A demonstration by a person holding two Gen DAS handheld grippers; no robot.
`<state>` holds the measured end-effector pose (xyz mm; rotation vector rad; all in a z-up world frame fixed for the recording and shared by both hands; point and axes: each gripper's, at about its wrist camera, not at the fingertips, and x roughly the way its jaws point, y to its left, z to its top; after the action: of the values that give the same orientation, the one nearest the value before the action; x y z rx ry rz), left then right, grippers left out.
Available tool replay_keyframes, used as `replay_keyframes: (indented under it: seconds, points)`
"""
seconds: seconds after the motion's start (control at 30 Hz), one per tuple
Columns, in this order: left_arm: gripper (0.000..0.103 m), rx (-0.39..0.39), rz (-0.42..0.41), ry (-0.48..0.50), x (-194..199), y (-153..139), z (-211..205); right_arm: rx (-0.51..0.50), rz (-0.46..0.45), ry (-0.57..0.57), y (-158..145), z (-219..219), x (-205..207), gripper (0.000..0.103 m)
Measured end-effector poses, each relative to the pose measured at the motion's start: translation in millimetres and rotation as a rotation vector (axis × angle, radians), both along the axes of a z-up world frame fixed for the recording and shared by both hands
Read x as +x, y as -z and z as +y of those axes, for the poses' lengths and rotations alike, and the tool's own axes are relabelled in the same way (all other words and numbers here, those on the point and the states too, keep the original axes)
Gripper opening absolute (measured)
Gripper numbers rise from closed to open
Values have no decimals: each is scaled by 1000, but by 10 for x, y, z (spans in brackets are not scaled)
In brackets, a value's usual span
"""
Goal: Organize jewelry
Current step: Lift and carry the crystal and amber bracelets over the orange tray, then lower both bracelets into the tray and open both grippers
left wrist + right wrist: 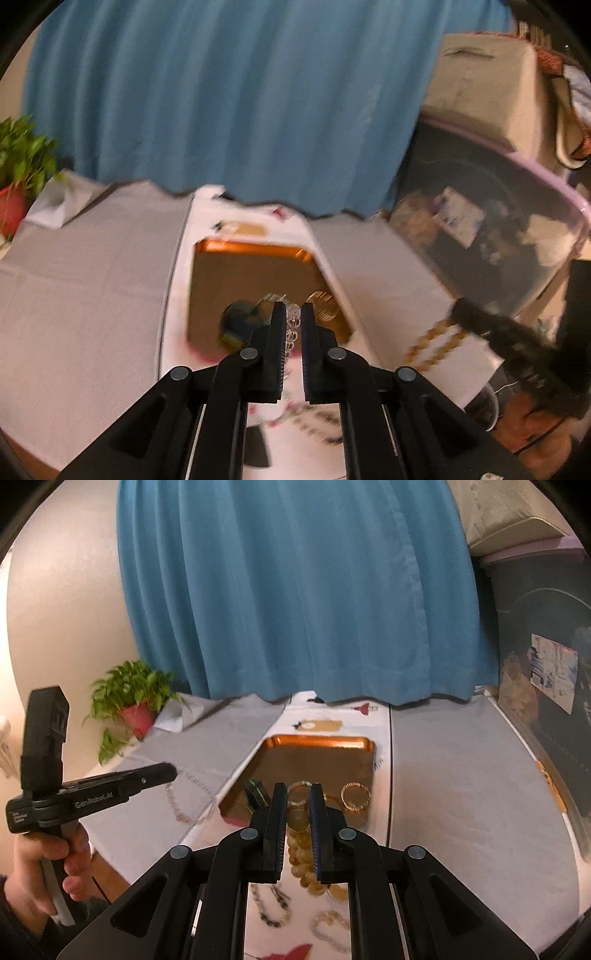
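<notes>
Right wrist: left claw (173,771) level, gripping clear bracelet (192,797)

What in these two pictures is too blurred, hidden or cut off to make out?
- Left wrist view: dark item in the tray, motion-blurred, partly behind the left gripper.
- Right wrist view: amber bead strand, its lower end behind the right gripper.
- Right wrist view: bracelets near the bottom edge, blurred.
</notes>
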<state>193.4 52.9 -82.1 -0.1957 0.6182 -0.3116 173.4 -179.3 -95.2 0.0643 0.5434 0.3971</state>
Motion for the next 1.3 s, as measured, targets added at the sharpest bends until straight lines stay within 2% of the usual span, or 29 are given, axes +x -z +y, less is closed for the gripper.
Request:
replay_keyframes:
  seconds: [0.1,0.27,0.47,0.53,0.67,0.8,0.9,0.97,1.07,1.17,1.3]
  points:
    - [5,-38,-39,30,10,-189,-110,9,-14,-7,-59,19,62,12]
    - [5,-46,-101,57,73,-427,-259,11,-35,-14,-115,63,195,12]
    - [5,-26,-90,35,356,-370,-328,12,-69,-27,-16,117,422,12]
    - [5,2,-65,13,530,-281,-309,20,-74,-25,59,123,522,12]
    - [5,10,-3,-11,867,-60,-213,38,-57,-33,303,124,799,12]
    - [5,25,42,-24,1195,203,-169,-7,-25,-48,543,152,1061,12]
    - [5,76,87,-35,1435,420,-172,54,67,-33,741,9,1272,12]
    - [5,108,112,-43,1564,542,-166,39,98,-23,831,-32,1387,12]
    - [5,113,177,-63,1796,781,-98,-23,124,9,948,-35,1520,12]
    - [5,82,258,-77,1973,1024,6,-30,201,30,1135,-37,1650,12]
    - [5,105,337,-92,2089,1299,51,-12,274,28,1333,14,1764,12]
